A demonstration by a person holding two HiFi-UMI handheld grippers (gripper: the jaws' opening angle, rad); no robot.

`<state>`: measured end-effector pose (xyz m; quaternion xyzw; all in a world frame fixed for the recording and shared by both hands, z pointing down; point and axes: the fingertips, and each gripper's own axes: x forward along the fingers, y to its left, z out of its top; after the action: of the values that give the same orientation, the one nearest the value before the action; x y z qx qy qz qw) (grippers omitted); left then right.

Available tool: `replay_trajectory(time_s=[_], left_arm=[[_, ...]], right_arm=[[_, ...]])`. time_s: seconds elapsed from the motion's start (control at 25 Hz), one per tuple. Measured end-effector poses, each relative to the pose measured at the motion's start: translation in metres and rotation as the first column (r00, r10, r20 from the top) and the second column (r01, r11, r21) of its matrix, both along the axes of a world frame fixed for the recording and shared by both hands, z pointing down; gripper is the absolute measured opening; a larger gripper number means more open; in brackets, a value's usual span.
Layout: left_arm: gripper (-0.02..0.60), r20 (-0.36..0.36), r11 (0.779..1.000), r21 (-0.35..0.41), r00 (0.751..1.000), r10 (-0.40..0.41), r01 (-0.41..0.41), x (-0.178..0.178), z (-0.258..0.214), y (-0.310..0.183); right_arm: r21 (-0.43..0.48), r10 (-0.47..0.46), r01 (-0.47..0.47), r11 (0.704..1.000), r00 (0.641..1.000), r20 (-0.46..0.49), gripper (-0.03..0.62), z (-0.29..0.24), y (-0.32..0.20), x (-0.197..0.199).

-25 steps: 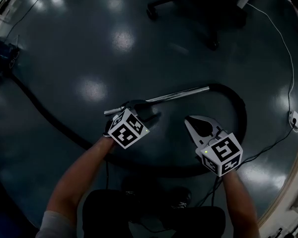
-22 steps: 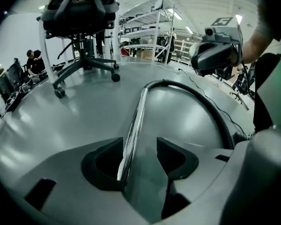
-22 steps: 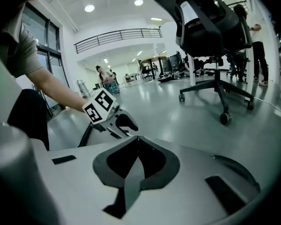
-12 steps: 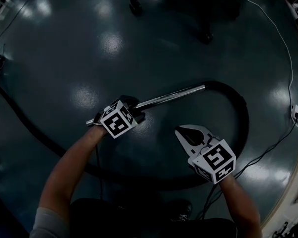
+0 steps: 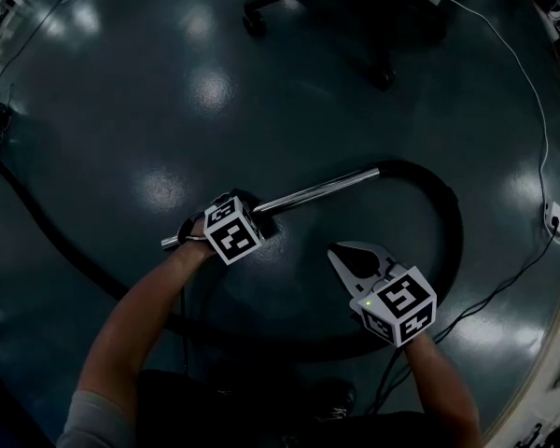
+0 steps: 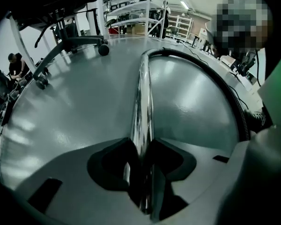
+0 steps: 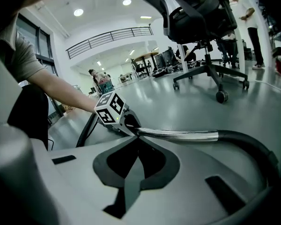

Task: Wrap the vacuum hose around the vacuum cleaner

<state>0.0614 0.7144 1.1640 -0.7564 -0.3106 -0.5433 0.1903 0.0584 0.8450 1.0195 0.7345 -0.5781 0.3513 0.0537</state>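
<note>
Hose (image 5: 451, 222) and wand share the dark, glossy floor (image 5: 121, 82) below me. The chrome wand (image 5: 317, 189) lies flat, slanting up toward the right in the head view. The black ribbed hose leaves its far end, swings round to the right in a wide arc, and comes back under my forearms. From there it runs away to the upper left edge of that view. A dark shape sits at that edge, and I cannot make out what it is.

My left gripper (image 5: 255, 217) points steeply down onto the near part of the wand, close to its lower left end. Its jaws have just been closing, and the left gripper view shows the bright tube running straight between them. The dark pads are pressed against it on both sides, so I am grasping the wand, which lies low against the floor.

My right gripper (image 5: 339, 253) is clenched with nothing in it. In the right gripper view its two jaws meet in one seam. It hangs above bare floor inside the loop of hose, near the wand but apart from it, tilted toward my left claw.

An office chair (image 5: 355, 12) on castors stands well beyond the wand. A thin white cable (image 5: 541, 110) trails along the right side to a small white box (image 5: 558, 222).
</note>
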Motion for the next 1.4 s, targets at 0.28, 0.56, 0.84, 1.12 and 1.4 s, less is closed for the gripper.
replay_trajectory(time_s=[0.28, 0.56, 0.84, 1.12, 1.4], left_arm=[[0.178, -0.035, 0.999, -0.004, 0.998, -0.044, 0.044, -0.015, -0.045, 0.004], [0.176, 0.031, 0.984, 0.074, 0.986, -0.164, 0.161, -0.061, -0.118, 0.014], [0.176, 0.169, 0.941, 0.062, 0.926, -0.337, 0.331, -0.158, -0.187, 0.035], [0.175, 0.209, 0.891, 0.042, 0.868, -0.450, 0.452, -0.219, -0.252, 0.065], [0.174, 0.237, 0.829, -0.005, 0.806, -0.542, 0.559, -0.270, -0.305, 0.072]], right_arm=[[-0.015, 0.093, -0.093, 0.996, 0.995, -0.036, 0.033, -0.020, 0.019, 0.014], [-0.064, 0.227, -0.221, 0.973, 0.969, 0.100, 0.097, -0.071, 0.053, -0.008], [-0.084, 0.248, -0.233, 0.969, 0.919, 0.306, 0.146, -0.125, 0.038, -0.080], [-0.109, 0.344, -0.343, 0.933, 0.764, 0.545, 0.273, -0.127, -0.016, -0.141], [-0.167, 0.447, -0.486, 0.858, 0.547, 0.708, 0.328, -0.141, -0.057, -0.184]])
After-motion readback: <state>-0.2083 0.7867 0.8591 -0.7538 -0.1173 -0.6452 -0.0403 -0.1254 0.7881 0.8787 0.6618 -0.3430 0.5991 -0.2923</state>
